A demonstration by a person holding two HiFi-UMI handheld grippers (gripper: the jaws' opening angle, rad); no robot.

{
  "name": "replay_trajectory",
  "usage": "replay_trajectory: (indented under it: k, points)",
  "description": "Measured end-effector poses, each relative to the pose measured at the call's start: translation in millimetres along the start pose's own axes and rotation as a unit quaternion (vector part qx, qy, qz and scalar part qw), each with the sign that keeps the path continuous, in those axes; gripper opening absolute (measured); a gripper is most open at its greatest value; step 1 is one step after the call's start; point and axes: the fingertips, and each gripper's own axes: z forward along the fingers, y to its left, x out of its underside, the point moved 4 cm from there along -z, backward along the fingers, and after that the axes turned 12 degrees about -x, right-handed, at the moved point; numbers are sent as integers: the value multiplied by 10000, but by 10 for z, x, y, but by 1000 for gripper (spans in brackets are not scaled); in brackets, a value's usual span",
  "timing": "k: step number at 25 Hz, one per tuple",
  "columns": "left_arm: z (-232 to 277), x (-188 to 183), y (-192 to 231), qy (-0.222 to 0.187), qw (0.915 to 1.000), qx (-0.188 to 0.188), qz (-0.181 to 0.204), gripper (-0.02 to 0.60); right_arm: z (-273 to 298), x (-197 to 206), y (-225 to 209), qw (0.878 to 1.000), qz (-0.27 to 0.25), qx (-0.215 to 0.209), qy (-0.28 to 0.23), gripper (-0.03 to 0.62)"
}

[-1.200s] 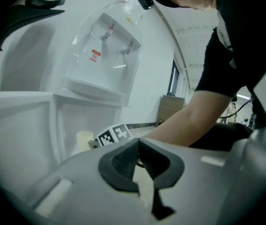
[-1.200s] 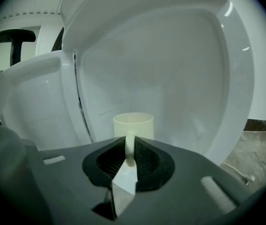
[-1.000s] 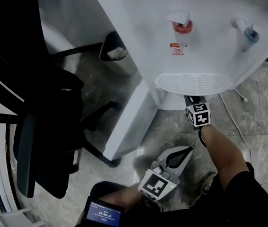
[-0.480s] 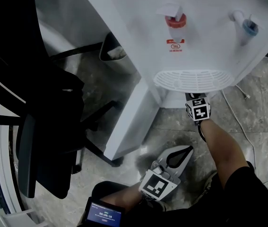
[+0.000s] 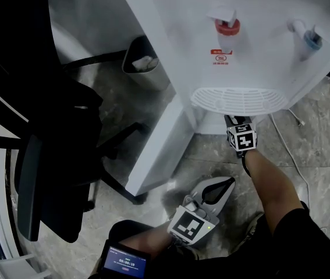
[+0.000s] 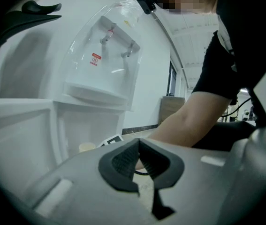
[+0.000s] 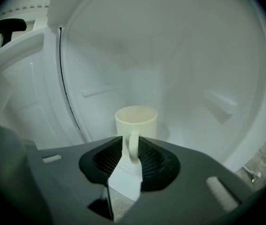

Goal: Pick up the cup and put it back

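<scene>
Left gripper (image 5: 230,183), lower centre, jaws together; right gripper (image 7: 132,146), arm outstretched up-frame, jaws just opened astride the cup (image 7: 136,121) handle.

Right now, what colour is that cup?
The cup is cream, clearest in the right gripper view.

Office, as I find it: black swivel chair (image 5: 42,127), white water dispenser (image 5: 252,51) with red and blue taps, waste bin (image 5: 144,63), stone-tiled floor (image 5: 322,150).

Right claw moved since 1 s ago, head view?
No. The right claw stays just below the drip grille, as before. Its jaws have just been opening, with the handle of the cup between them.
</scene>
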Motion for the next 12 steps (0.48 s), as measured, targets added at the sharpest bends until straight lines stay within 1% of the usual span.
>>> replay_trajectory:
  k: [2,4,7,9,10,11,12]
  points:
    - [6,0,-11,-32,10000,22,13,5,-26,38,-10,10000,71,-2,19,123]
    - [20,9,-11,-109,9999,27,8,5,-63,56,-21,9999,133,20,-21,167]
    - [52,29,11,-177,9998,6,10,5,-142,16,4,9994,248,-17,-233,172]
    - [71,27,-2,-186,9998,-2,-30,5,-172,-53,55,9992,180,-146,-339,254]
    - [86,15,-19,-205,9998,12,-31,5,-196,-110,53,9992,73,-116,-370,251]
    - [95,-2,-40,-217,9998,31,-15,5,-239,-169,32,9991,4,-6,-420,223]
    - [93,-20,-62,-204,9998,44,6,5,-304,-209,9,9987,29,135,-490,218]
